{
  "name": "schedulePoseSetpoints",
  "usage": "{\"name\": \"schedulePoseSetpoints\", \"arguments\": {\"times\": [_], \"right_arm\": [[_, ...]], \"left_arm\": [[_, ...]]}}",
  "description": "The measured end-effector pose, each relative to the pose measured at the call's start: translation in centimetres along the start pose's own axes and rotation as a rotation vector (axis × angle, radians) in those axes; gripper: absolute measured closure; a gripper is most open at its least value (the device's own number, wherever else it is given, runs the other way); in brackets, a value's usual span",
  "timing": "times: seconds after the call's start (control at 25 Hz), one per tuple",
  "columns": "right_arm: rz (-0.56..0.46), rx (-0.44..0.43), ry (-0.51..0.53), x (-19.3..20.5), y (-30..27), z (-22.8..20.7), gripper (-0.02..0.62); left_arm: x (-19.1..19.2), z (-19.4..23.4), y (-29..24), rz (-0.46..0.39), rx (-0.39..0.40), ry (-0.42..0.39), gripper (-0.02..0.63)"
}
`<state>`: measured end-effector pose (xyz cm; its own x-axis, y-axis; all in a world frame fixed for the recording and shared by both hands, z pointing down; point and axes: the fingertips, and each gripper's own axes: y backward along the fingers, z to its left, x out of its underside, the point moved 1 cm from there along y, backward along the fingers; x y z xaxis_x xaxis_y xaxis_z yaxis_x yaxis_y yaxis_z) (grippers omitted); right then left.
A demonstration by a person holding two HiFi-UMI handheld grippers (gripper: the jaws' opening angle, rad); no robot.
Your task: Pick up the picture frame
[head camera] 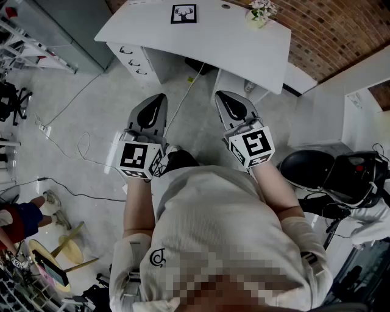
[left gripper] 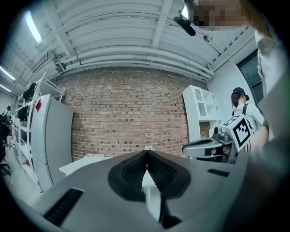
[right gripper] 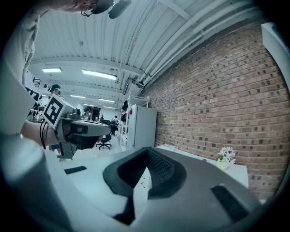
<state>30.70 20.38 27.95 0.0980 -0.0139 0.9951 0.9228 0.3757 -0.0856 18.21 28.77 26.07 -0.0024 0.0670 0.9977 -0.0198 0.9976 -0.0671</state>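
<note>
The picture frame (head camera: 183, 13), black-edged with a deer-head print, lies on the white desk (head camera: 244, 46) at the top of the head view. Both grippers are held level in front of the person, short of the desk and apart from the frame. My left gripper (head camera: 161, 97) has its jaws shut with nothing between them, as the left gripper view (left gripper: 146, 153) also shows. My right gripper (head camera: 221, 95) is shut and empty too, its dark pads (right gripper: 156, 167) meeting. Neither gripper view shows the frame clearly.
A small pot of pale flowers (head camera: 259, 13) stands on the desk right of the frame. Drawers (head camera: 134, 61) sit under the desk's left end. Cables (head camera: 73, 146) trail on the floor at left. A black chair (head camera: 329, 170) stands at right. A brick wall (left gripper: 131, 113) lies behind.
</note>
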Motion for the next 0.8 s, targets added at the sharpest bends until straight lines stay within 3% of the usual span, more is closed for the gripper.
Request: {"name": "schedulePoseSetpoints", "arguments": {"times": [0.2,0.48,0.8], "right_arm": [[0.015,-0.006,-0.017,0.9,-4.4,-3.7,0.591],[0.003,0.003,-0.012,0.2,-1.2,-0.6,0.589],[0.004,-0.002,-0.067,1.6,-3.9,-1.5,0.589]], "left_arm": [[0.5,2.5,-4.9,0.015,-0.003,-0.001,0.592],[0.0,0.5,-1.1,-0.002,0.017,-0.009,0.592],[1.5,2.1,-2.9,0.029,0.028,-0.010,0.592]]}}
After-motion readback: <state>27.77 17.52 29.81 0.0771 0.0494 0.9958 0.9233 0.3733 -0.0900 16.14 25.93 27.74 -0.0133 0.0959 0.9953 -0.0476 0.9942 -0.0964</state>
